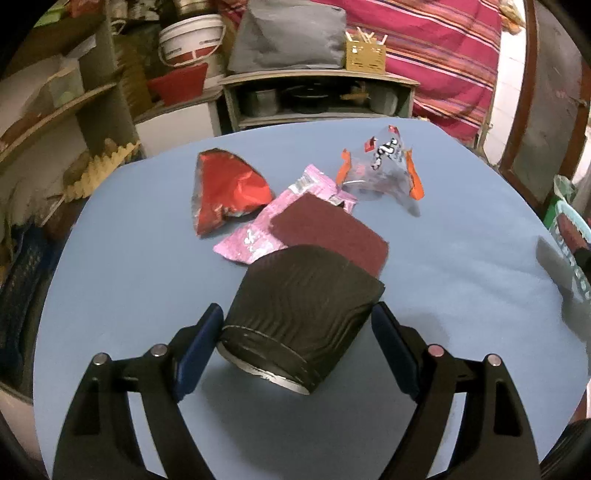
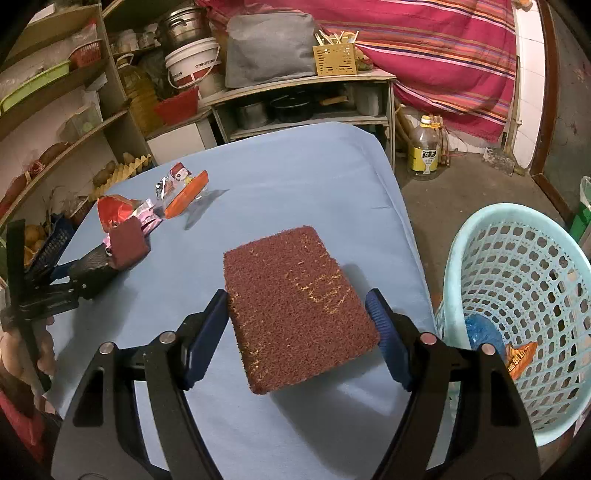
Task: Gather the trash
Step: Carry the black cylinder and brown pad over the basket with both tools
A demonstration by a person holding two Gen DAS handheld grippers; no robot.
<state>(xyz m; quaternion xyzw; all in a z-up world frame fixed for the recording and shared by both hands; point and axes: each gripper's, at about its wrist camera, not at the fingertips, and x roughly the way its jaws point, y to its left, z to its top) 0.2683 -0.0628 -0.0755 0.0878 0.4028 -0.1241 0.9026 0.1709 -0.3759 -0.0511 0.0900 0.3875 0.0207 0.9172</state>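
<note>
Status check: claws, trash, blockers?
Left claw open around black cup lying on table. Right claw shut on maroon scouring pad, basket beside it. Three wrappers left on table; nothing blocking basket.

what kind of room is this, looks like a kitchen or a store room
Probably a home kitchen storeroom, cluttered. Wooden shelves hold what look like potatoes, a metal pot sits above a plastic bucket, and an oil bottle stands on the bare floor beside the blue-covered table.
</note>
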